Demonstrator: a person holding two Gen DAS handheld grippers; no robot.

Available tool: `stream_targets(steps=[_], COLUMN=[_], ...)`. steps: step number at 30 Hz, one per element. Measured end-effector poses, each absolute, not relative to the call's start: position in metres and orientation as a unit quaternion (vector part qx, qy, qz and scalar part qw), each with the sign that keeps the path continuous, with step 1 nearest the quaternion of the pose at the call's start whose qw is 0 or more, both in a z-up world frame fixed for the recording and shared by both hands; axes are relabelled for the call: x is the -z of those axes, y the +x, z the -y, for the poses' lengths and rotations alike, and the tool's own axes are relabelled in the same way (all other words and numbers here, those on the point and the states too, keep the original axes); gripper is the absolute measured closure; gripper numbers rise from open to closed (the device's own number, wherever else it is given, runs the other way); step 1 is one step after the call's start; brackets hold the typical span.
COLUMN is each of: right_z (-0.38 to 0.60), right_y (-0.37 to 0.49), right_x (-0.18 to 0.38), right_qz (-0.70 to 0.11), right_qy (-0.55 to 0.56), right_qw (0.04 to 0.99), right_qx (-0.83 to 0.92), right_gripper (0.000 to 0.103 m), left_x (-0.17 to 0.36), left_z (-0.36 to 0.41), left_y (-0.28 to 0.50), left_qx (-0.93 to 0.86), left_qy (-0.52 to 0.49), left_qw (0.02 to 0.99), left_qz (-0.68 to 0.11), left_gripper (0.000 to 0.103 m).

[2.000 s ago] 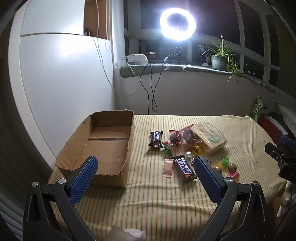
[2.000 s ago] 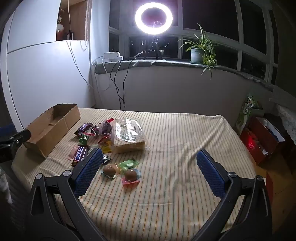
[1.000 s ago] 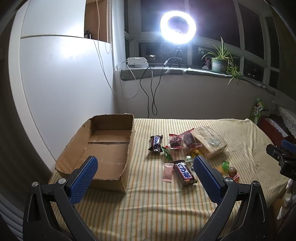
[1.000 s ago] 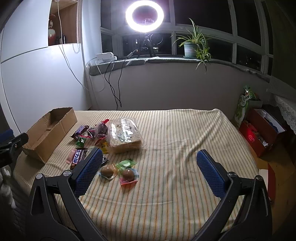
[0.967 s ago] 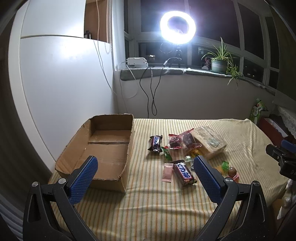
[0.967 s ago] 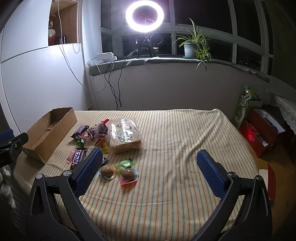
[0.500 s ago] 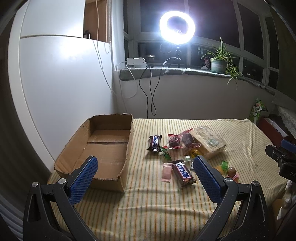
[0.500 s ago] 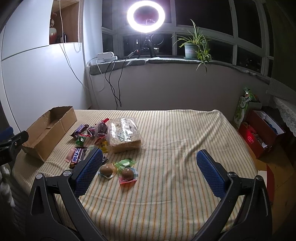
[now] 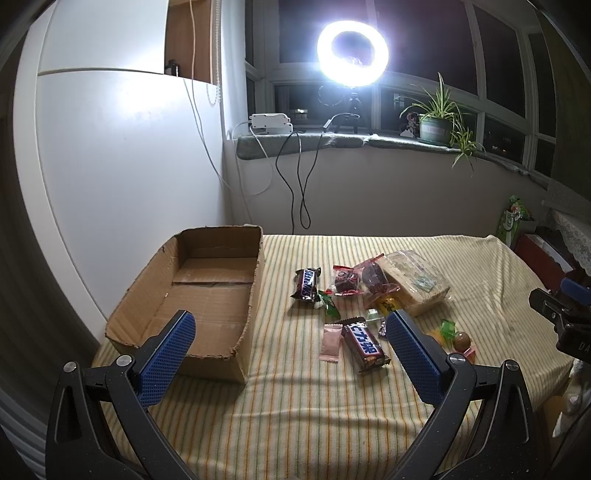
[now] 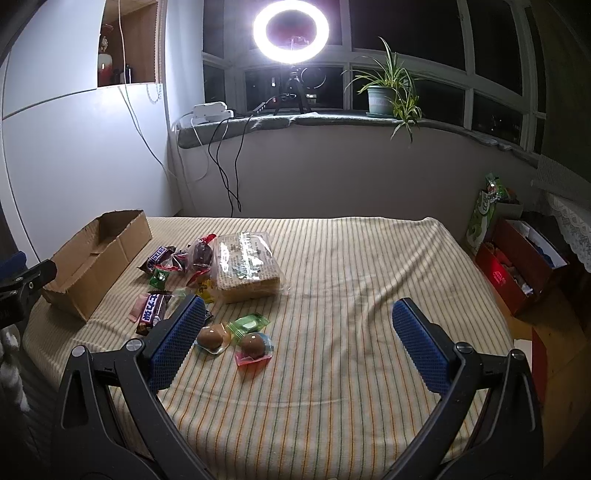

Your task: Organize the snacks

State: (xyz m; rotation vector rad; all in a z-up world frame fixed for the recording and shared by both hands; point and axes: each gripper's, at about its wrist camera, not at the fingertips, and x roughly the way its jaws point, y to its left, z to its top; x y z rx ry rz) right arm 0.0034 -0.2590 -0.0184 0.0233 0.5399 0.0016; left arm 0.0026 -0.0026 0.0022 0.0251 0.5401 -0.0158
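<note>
An empty cardboard box (image 9: 207,295) (image 10: 99,258) lies at the left of the striped tablecloth (image 9: 295,398). Right of it the snacks are scattered: two Snickers bars (image 9: 364,345) (image 9: 306,283), a pink sachet (image 9: 330,341), red-wrapped sweets (image 9: 347,285), a clear pack of wafers (image 10: 245,267) (image 9: 415,282), a green candy (image 10: 249,324) and two brown jelly cups (image 10: 211,338) (image 10: 254,346). My left gripper (image 9: 288,334) hovers open above the near edge, holding nothing. My right gripper (image 10: 295,319) is open too, hanging over the jelly cups' side of the table.
A bright ring light (image 10: 291,30) and a potted plant (image 10: 384,98) stand on the windowsill. Cables (image 9: 295,177) hang down the back wall. A red box (image 10: 517,269) with goods sits on the floor to the right. A white wall (image 9: 129,166) borders the left.
Both grippers have drawn back and risen a little, so the table looks slightly farther away. Nothing on the table has moved and both stay open.
</note>
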Motion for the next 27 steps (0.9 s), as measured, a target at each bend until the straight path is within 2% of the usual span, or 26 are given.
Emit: stream_targets(steps=[13, 20, 24, 27], right_z=[0.260, 0.260, 0.261, 0.261], right_y=[0.005, 0.005, 0.003, 0.005], right_x=[0.013, 0.015, 0.021, 0.027], right_qz=[-0.265, -0.275, -0.284, -0.299], right_qy=[0.013, 0.010, 0.003, 0.001], right_qw=[0.964, 0.961, 0.959, 0.954], right_qx=[-0.006, -0.016, -0.022, -0.031], right_gripper=[0.000, 0.006, 0.008, 0.014], left_x=[-0.008, -0.006, 0.000, 0.007], left_z=[0.004, 0.004, 0.003, 0.004], left_y=[0.004, 0.003, 0.003, 0.004], left_qx=[0.016, 0.021, 0.026, 0.033], left_qy=[0.007, 0.011, 0.012, 0.016], left_qw=[0.962, 0.960, 0.957, 0.953], left_qz=[-0.273, -0.278, -0.289, -0.301], left_gripper=[0.001, 0.001, 0.007, 0.014])
